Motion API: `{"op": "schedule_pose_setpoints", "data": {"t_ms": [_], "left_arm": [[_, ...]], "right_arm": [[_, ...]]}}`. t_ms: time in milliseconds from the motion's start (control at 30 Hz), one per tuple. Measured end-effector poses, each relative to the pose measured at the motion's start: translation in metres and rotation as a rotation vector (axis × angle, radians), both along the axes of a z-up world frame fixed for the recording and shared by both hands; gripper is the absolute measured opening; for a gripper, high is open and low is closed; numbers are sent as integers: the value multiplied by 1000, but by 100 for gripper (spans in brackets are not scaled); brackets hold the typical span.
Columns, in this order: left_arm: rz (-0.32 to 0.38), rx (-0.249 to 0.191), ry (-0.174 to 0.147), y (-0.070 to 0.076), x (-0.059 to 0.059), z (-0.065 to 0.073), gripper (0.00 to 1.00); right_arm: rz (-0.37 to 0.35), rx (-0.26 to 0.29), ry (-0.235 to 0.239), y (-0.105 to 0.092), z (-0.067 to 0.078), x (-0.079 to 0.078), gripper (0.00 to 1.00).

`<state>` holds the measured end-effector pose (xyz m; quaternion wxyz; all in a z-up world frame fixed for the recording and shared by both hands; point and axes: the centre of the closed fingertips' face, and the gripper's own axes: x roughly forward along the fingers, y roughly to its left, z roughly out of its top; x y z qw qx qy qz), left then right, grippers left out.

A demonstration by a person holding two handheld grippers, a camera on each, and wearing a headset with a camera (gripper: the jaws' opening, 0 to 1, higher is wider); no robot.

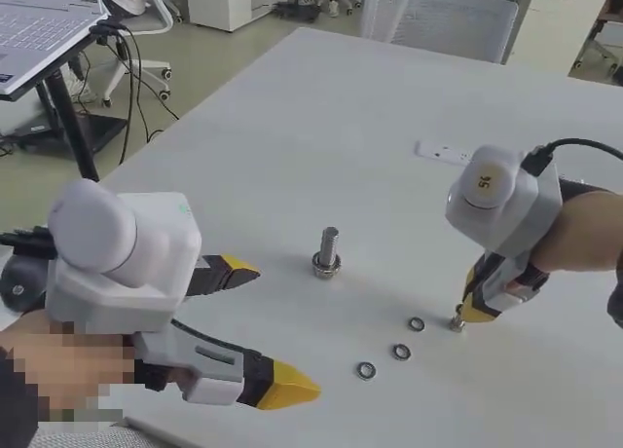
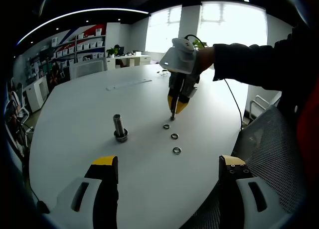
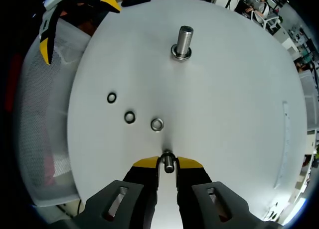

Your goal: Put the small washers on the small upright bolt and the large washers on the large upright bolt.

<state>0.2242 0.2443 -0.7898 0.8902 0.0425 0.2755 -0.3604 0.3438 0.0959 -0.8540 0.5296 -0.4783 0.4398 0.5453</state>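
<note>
On the bench [image 1: 292, 127], at 4 o'clock from the large bolt [image 1: 329, 251]: small bolt [image 1: 456, 321], upright, pinched at the very tips of the right gripper [image 1: 465, 317]. Jaws clenched on it from both sides, foot of the bolt apparently on the bench.

Just beside those tips, in the right gripper view, three small washers lying flat and loose in a row: nearest washer [image 3: 157, 124] at 11 o'clock, middle washer [image 3: 129, 117] at 10 o'clock, far washer [image 3: 111, 97] beyond it on the same line. None between any jaws, none yet on the small bolt.

Judged thin steel rings: light, stiff, slick, lying flush against a smooth top. Likely to skate or flip under a careless pinch. Best taken across the outer rim, tips pressed low to the bench, then carried level over the bolt.

At 8 o'clock from the large bolt in the head view, left gripper [image 1: 277, 329]: jaws released, wide apart, nothing held. Ring or rings at the large bolt's foot, count unclear.
</note>
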Motion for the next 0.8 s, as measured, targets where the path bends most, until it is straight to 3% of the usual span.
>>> {"op": "schedule_pose_setpoints", "data": {"t_ms": [800], "left_arm": [[7,6,12,2,-1,-3,83]], "right_arm": [[-3,-8,22,0,-18,-2,13]]}}
